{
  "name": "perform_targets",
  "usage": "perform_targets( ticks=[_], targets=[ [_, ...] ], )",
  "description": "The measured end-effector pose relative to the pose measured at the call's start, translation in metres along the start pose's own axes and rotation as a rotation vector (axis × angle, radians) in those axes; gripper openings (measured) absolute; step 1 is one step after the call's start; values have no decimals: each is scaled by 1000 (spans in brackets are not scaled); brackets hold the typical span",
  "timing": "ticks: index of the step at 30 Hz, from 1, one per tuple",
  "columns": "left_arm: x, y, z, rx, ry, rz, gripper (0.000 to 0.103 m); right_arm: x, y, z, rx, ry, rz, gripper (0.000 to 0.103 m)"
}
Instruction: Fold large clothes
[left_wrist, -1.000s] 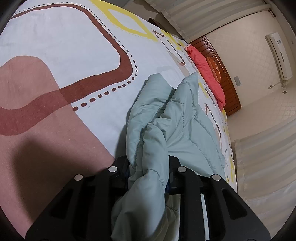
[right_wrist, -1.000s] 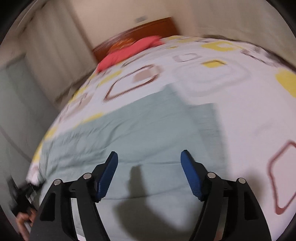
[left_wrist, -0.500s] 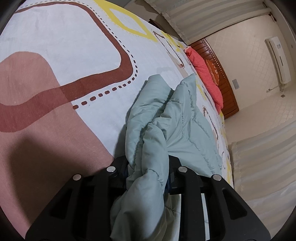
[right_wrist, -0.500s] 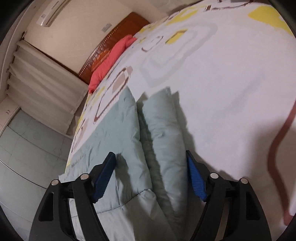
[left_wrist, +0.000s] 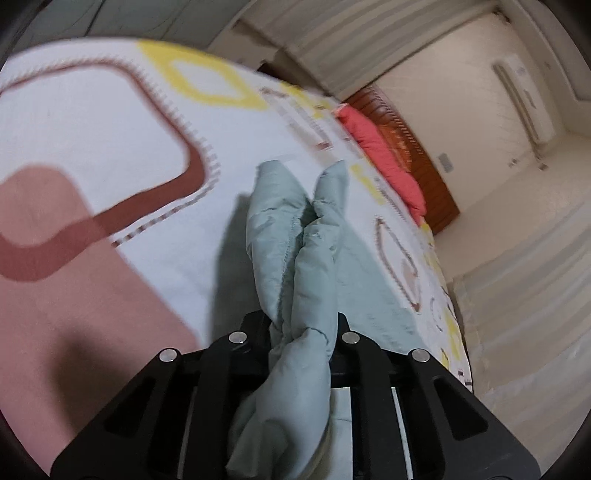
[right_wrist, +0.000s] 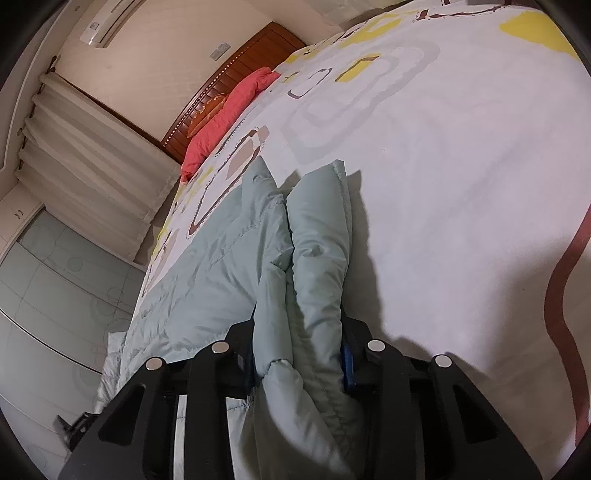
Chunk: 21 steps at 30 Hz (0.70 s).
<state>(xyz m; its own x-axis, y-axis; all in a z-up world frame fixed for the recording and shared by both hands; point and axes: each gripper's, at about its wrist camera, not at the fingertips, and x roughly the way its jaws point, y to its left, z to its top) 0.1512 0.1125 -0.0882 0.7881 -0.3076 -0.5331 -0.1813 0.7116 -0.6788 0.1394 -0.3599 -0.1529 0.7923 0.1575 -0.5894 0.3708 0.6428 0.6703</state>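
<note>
both grippers, left (left_wrist: 301, 325) and right (right_wrist: 299, 350), are clamped on the quilt (right_wrist: 221, 266); fold on the bed (right_wrist: 443, 166) only begun.

Bed (right_wrist: 461, 166) bears garment (right_wrist: 207, 280), pillow (right_wrist: 229, 114).

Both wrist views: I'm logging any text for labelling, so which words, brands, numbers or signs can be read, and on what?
None can be read.
Air conditioner: a small mark at one end, too small to read.
Wall plate by the headboard: no legible text.
Bedspread: only coloured shapes.
Garment and both tools: no label visible.
</note>
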Motion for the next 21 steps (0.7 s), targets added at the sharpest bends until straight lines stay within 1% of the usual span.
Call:
perform_targets(
  ticks=[5, 11, 15, 21],
  targets=[
    [-7, -45, -5, 70, -4, -60, 15, -5, -2, -4, 1, -4, 7, 34],
    [-3, -102, -27, 168, 34, -132, 15, -10, -4, -9, 2, -10, 22, 34],
    [8, -134, -46, 238, 78, -149, 15, -12, -6, -11, 7, -12, 34, 34],
    [38, -184, -78, 337, 152, -156, 15, -13, -9, -11, 10, -13, 50, 34]
  ],
)
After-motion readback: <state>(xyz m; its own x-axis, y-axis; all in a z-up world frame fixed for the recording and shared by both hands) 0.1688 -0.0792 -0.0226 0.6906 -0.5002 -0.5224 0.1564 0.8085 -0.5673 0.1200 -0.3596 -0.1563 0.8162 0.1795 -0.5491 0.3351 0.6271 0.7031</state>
